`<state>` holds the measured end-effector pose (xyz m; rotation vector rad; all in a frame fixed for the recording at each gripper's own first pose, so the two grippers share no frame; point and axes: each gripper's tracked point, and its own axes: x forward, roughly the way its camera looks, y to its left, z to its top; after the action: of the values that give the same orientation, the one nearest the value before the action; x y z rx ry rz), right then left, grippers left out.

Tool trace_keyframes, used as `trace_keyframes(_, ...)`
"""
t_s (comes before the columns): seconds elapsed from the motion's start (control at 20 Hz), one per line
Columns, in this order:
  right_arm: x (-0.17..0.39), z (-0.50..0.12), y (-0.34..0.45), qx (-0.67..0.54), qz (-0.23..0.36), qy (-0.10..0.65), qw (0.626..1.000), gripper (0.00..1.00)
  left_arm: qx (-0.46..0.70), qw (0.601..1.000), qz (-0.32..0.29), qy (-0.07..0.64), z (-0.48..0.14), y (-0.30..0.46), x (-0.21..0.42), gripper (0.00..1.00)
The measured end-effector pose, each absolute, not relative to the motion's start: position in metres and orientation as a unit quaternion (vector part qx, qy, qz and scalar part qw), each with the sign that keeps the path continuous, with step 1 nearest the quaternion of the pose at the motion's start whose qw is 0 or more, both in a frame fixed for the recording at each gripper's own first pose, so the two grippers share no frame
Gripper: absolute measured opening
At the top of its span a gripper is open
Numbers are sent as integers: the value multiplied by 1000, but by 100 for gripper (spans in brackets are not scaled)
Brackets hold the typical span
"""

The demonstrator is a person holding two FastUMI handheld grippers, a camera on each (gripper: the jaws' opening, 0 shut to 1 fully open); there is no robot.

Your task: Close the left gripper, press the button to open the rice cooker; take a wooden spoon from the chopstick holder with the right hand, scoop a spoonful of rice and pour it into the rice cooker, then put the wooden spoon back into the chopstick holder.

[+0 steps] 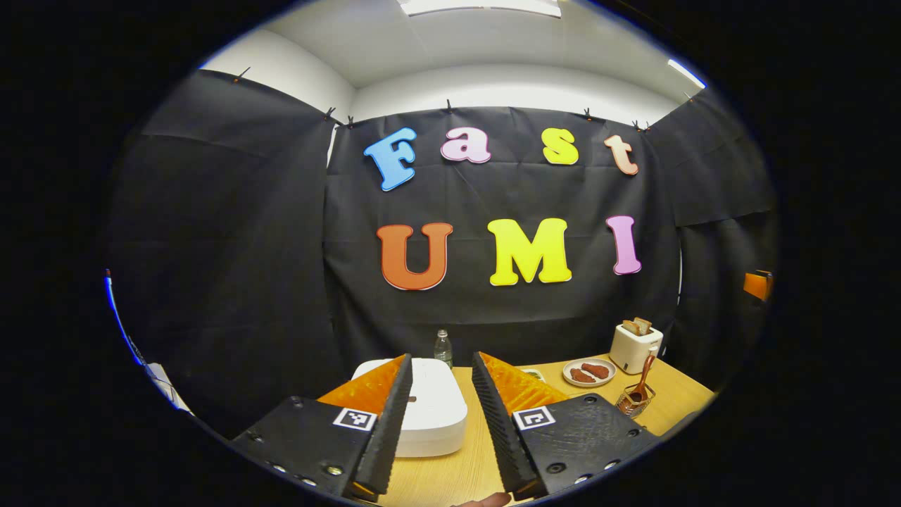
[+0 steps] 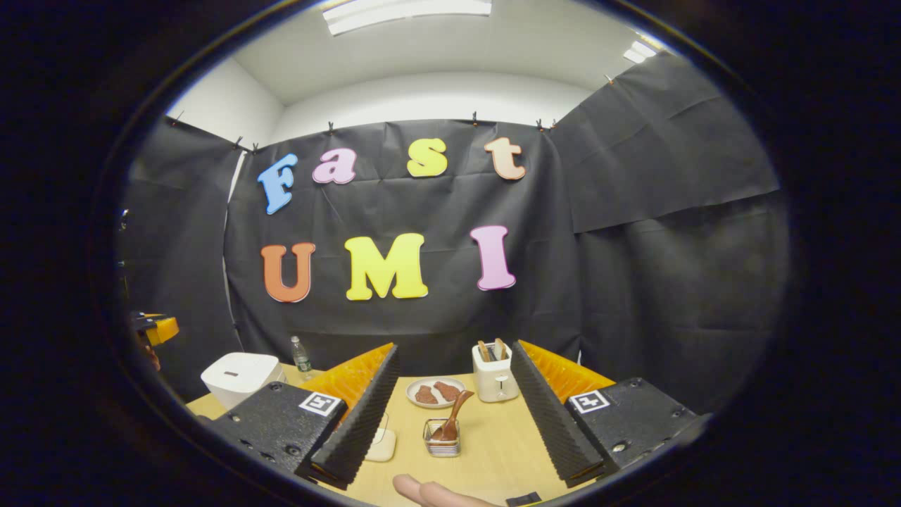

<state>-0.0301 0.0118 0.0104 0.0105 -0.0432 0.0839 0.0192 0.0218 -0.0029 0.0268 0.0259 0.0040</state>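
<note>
Both the left gripper (image 1: 442, 415) and right gripper (image 2: 454, 408) are hanging open above the table (image 2: 493, 451). The spoon (image 2: 450, 422) is sitting in its holder (image 2: 442, 445); the rice cooker (image 1: 433, 408) is staying closed.

rice cooker (image 1: 431, 415) front hidden by gripper (image 1: 442, 422)

left gripper (image 1: 442, 415) body: black housing, screws, square coded marker on each side
right gripper (image 2: 456, 422) body: same build

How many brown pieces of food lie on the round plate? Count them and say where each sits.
2. On the round white plate beside the white toaster: one brown piece on its left half, the other on its right. Anything beneath them is hidden.
</note>
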Motion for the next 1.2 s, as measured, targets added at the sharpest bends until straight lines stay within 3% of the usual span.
trace_keyframes(0.1, -30, 12, 8, 7, 36, -29, 999, 98, -1, 999, -10, 38, -12, 18, 26, 47)
trace_keyframes(0.2, -29, 7, 8, 8, 39, -31, 999, 99, 3, 999, -19, 51, -12, 23, 22, 45)
trace_keyframes(0.3, -28, 1, 10, 6, 45, -27, 999, 100, 3, 999, -1, 52, -18, 29, 41, 0)
trace_keyframes(0.35, -26, -3, 11, 6, 49, -24, 999, 99, 3, 998, -6, 66, -25, 26, 47, 5)
trace_keyframes(0.55, -15, -19, 10, 3, 55, -13, 998, 99, 9, 995, 19, 102, -41, 41, 63, 0)
trace_keyframes(1.0, 17, -55, 3, -17, 59, 18, 998, 100, -16, 973, 45, 224, -129, 79, 149, 0)
trace_keyframes(1.2, 28, -66, 4, -20, 59, 32, 998, 100, -6, 967, 58, 247, -159, 92, 176, 0)
